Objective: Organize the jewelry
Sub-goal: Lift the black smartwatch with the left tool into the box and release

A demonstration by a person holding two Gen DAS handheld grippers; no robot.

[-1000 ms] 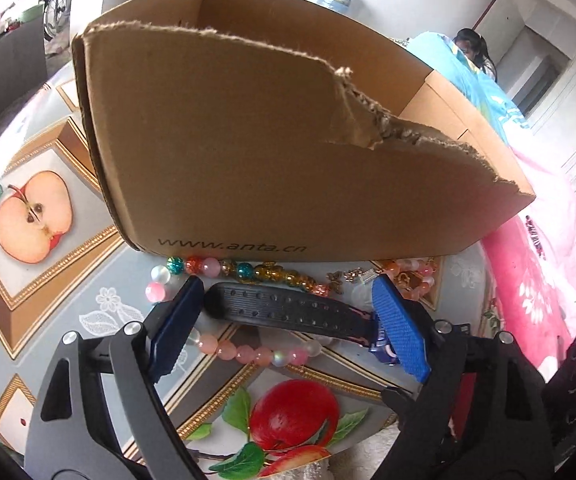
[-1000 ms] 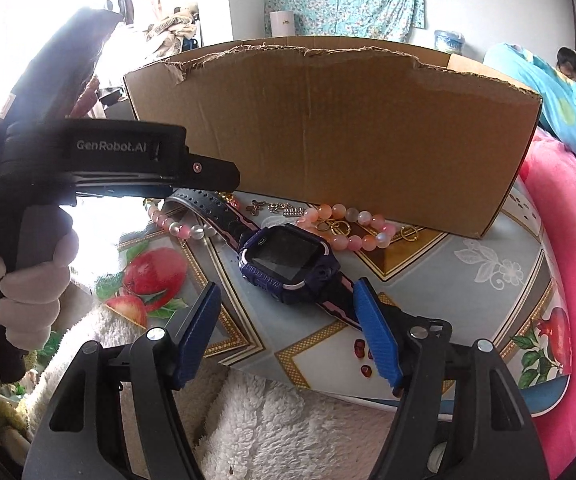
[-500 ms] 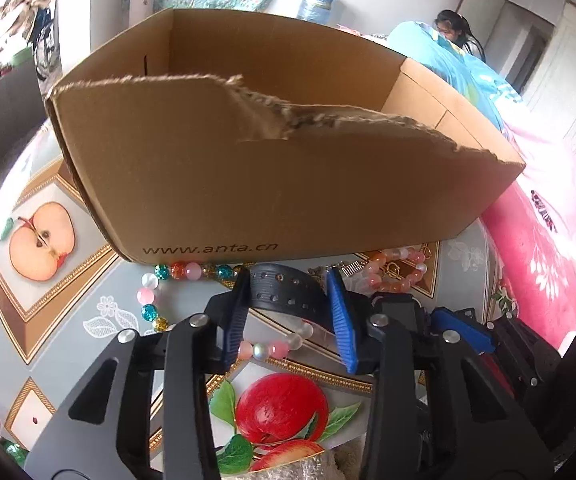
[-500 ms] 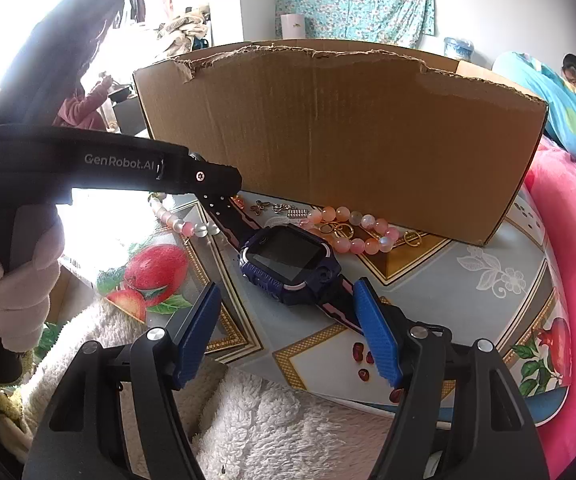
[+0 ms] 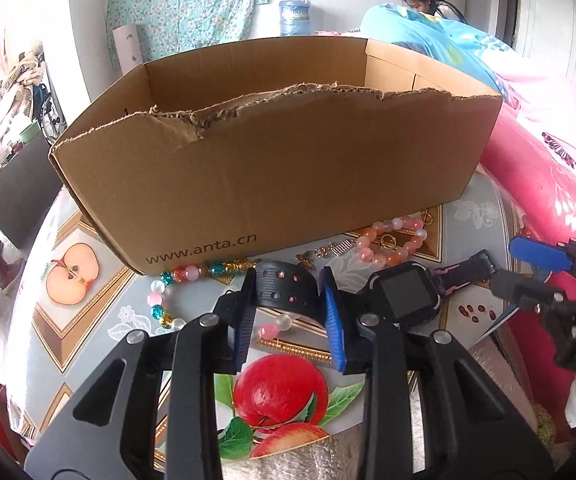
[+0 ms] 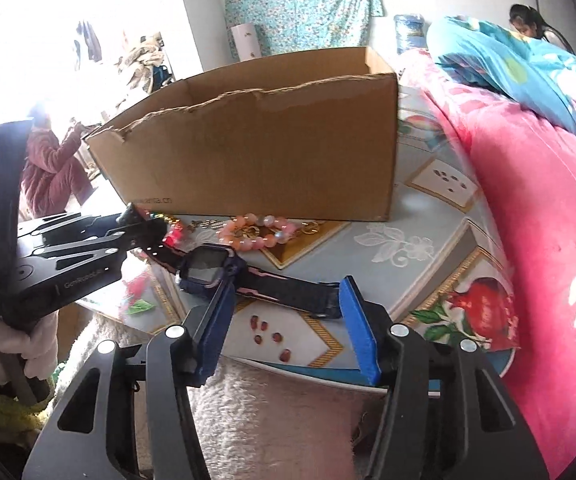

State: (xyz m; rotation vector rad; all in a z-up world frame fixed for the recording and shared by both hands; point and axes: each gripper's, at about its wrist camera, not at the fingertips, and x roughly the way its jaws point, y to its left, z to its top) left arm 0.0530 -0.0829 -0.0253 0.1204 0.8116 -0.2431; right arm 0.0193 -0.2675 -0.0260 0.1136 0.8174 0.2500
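A dark blue smartwatch (image 5: 404,292) lies on the fruit-print table (image 5: 88,320) in front of an open cardboard box (image 5: 268,168). My left gripper (image 5: 288,316) is closing on its black perforated strap (image 5: 284,286). Both blue pads touch the strap, which bulges between them. In the right wrist view my right gripper (image 6: 288,320) is closing around the watch's other strap (image 6: 292,290), which lies between the fingers without being clamped. The watch face (image 6: 208,268) sits by the left finger. A pink bead bracelet (image 5: 392,240) and a multi-colour bead bracelet (image 5: 192,274) lie against the box.
Small gold charms (image 5: 328,248) lie between the bracelets. A pink flowered blanket (image 6: 548,240) rises along the table's right side. A fluffy white cloth (image 6: 280,412) covers the near edge. The box (image 6: 256,148) has a torn front rim. A person sits far back.
The left jaws went from wide open around the strap to closed on it, and the gripper rolled and drew back. The right jaws narrowed and shifted toward the other strap.
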